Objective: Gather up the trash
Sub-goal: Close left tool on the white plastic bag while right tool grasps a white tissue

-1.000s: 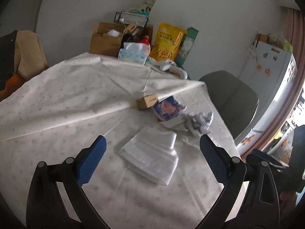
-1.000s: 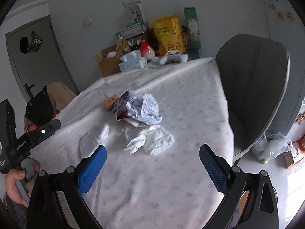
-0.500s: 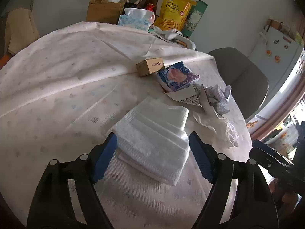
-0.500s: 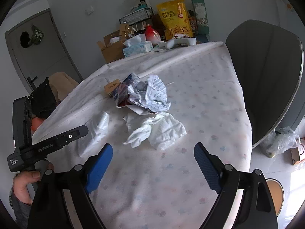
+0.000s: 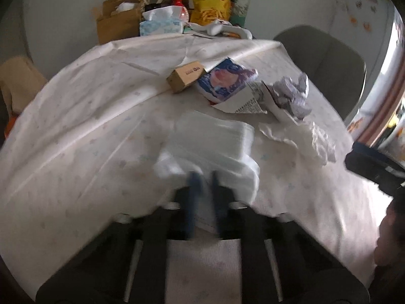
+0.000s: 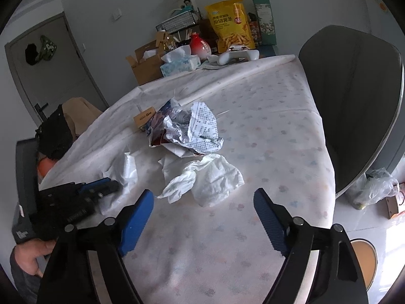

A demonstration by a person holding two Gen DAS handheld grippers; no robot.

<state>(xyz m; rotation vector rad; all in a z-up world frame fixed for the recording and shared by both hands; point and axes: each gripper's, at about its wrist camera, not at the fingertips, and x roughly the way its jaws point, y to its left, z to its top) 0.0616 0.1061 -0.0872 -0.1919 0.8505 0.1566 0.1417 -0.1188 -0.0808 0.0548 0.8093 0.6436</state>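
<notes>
My left gripper [image 5: 203, 177] is shut on the near edge of a white folded mask packet [image 5: 212, 139] on the table; the same packet [image 6: 126, 167] shows in the right wrist view with the left gripper [image 6: 111, 186] at it. My right gripper [image 6: 202, 210] is open and empty, just short of a crumpled white tissue [image 6: 210, 177], which also shows in the left wrist view [image 5: 311, 139]. Behind it lie crumpled printed paper [image 6: 200, 129], a blue snack wrapper [image 5: 225, 81] and a small brown box [image 5: 186, 76].
The table [image 6: 265, 126] has a pale dotted cloth. At its far end stand a cardboard box [image 6: 145, 63], tissue box [image 6: 179, 63], yellow snack bag [image 6: 231, 24] and white controller [image 6: 238, 55]. A grey chair [image 6: 354, 96] stands right, with a plastic bag [image 6: 374, 185] on the floor.
My left gripper has moved forward and shut on the mask packet, which was between its open fingers before. My right gripper has come closer to the white tissue, still open.
</notes>
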